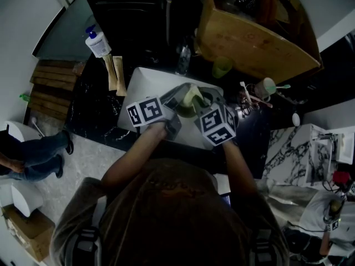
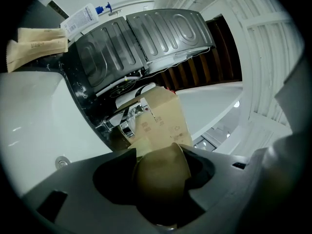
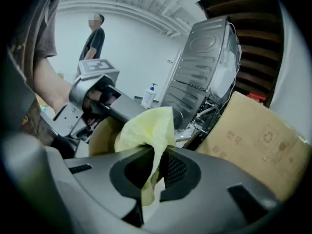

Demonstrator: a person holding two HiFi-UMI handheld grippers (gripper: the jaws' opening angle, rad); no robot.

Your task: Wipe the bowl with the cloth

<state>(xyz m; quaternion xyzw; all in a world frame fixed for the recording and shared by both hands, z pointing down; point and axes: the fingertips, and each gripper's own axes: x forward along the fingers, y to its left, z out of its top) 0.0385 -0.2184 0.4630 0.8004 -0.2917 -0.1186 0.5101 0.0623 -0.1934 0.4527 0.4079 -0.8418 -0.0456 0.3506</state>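
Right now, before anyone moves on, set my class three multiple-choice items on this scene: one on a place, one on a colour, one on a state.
1. Where are the bowl and the cloth being held?
A. Over the white sink
B. Over the floor tiles
C. Inside the cardboard box

2. What colour is the cloth?
A. Dark blue
B. Pale yellow
C. Red

3. What state is the left gripper in?
A. Open and empty
B. Shut on the cloth
C. Shut on the bowl

Answers:
1. A: the head view shows both grippers meeting above the white basin.
2. B: the cloth pinched in the right gripper is pale yellow.
3. C: the left gripper view shows the tan bowl's rim clamped between its jaws.
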